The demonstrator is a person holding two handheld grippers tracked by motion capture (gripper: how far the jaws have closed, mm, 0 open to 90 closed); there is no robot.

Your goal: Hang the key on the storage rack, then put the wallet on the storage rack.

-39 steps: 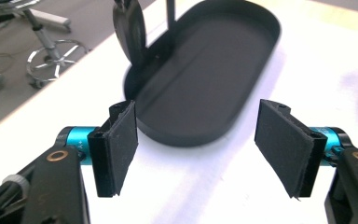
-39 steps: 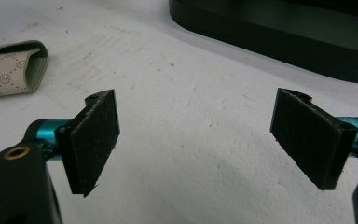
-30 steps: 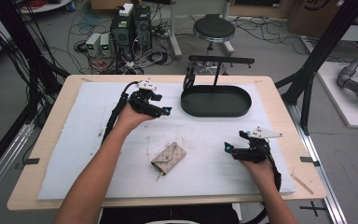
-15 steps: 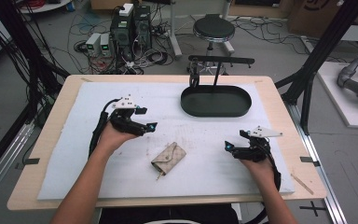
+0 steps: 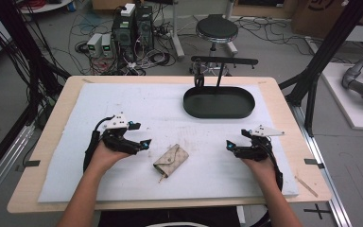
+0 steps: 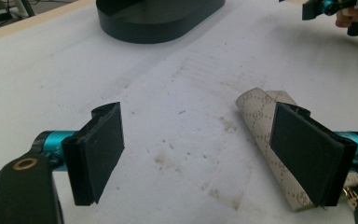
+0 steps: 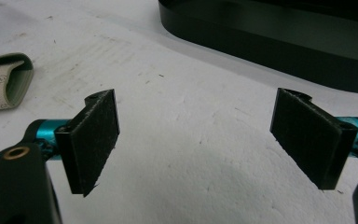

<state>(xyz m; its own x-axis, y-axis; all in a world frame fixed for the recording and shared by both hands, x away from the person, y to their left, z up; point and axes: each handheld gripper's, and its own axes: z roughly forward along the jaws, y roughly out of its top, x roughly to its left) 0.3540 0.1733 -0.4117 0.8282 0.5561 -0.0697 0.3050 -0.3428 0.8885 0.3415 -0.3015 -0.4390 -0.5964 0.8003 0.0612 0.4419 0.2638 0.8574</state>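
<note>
From the high view, the left gripper (image 5: 139,143) sits low over the white mat (image 5: 170,109), just left of the small beige monogram pouch (image 5: 171,160) lying near the middle of the near half, while the right gripper (image 5: 232,146) rests well apart on the right; the dark oval tray (image 5: 219,102) stands at the far side, empty as far as I can see. Over to the left gripper view: jaws spread wide with nothing between them, and the pouch (image 6: 261,112) lies partly behind the right-hand jaw, off the centre line. That is the risk as I judge it: closing from here, one pad would likely nudge or skid the soft pouch across the mat instead of pinching it, or catch only a flap and let it unfold. In the right gripper view, jaws equally wide and empty, the pouch's rolled edge (image 7: 9,84) at far left, the tray wall (image 7: 270,37) ahead; a forward drift could bump it.
</note>
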